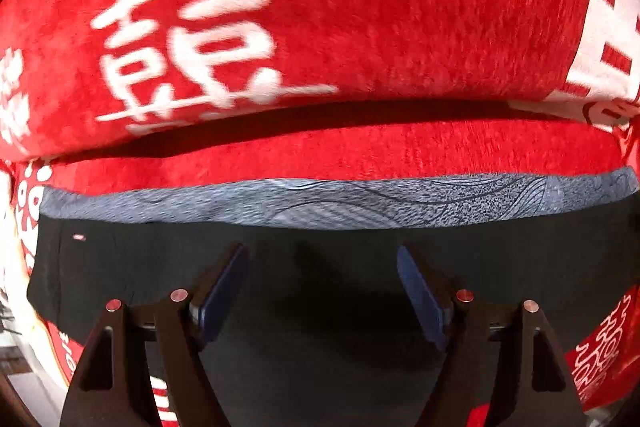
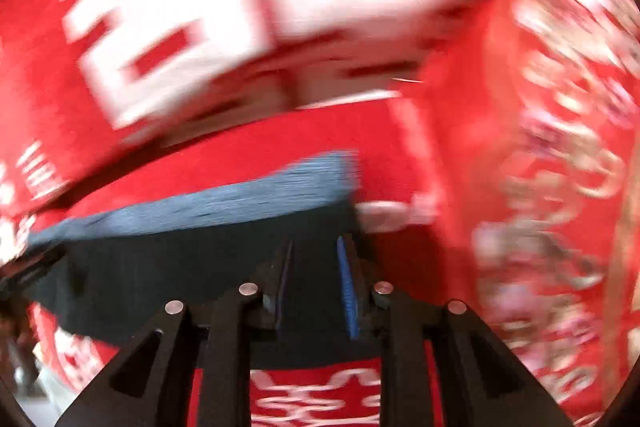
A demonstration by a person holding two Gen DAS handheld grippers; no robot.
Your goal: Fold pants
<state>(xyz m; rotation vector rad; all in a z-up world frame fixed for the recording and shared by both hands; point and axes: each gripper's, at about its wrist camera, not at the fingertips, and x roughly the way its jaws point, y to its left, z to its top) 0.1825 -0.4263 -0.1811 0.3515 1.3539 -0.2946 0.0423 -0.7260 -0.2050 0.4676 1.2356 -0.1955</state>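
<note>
Black pants (image 1: 140, 267) lie flat on a red blanket, their grey-blue patterned waistband (image 1: 320, 203) running across the far edge. My left gripper (image 1: 321, 248) hovers just over the black cloth, jaws wide open with nothing between the blue pads (image 1: 420, 291). The right wrist view is blurred. It shows the same pants (image 2: 160, 275) and waistband (image 2: 240, 199), with my right gripper (image 2: 315, 241) over the cloth near its right edge. Those jaws stand narrowly apart, dark cloth shows through the gap, and I see nothing pinched.
The red blanket (image 1: 400, 151) with white characters covers the whole surface. A thick bulge of the same red fabric (image 1: 360, 7) rises just beyond the waistband. A pale strip of floor or bed edge (image 1: 24, 379) shows at the lower left.
</note>
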